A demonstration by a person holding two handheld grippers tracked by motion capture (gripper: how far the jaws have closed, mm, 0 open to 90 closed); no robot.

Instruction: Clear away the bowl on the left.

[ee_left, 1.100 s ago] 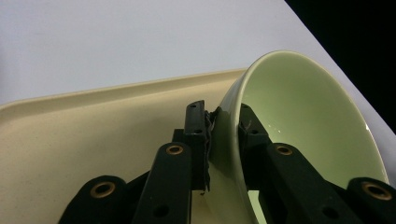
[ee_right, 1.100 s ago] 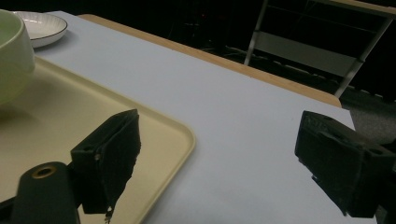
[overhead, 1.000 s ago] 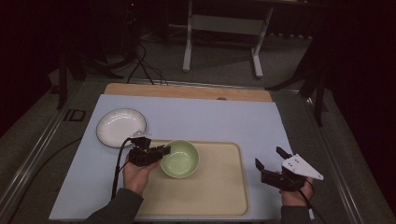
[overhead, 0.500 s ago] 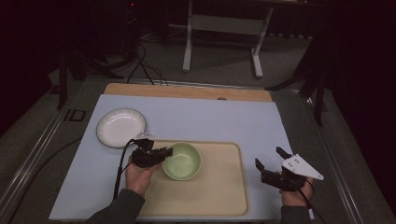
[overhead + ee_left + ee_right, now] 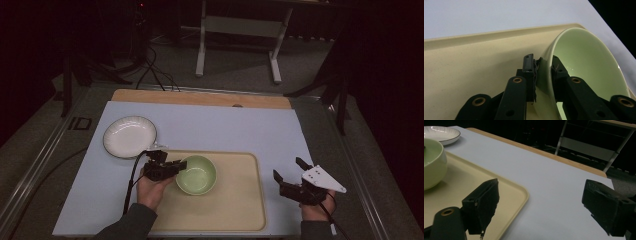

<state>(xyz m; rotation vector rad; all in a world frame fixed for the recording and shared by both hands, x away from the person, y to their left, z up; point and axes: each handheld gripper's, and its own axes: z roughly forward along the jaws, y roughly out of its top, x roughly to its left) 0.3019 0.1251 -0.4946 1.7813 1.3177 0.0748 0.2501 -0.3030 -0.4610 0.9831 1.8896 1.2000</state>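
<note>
Pinching the rim of one pale green ceramic bowl [image 5: 196, 174], the left gripper [image 5: 176, 165] has its jaws clenched on the bowl's left wall, one pad inside and one outside. That bowl sits on the single beige plastic tray [image 5: 240, 205], toward the tray's far left corner. One white round plate [image 5: 129, 136] lies near the blue-grey desk's [image 5: 225, 127] left edge. By the desk's near right corner, the right gripper [image 5: 291, 169] hangs released, holding nothing.

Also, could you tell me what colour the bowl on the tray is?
The bowl is pale green, clearest in the left gripper view.
</note>
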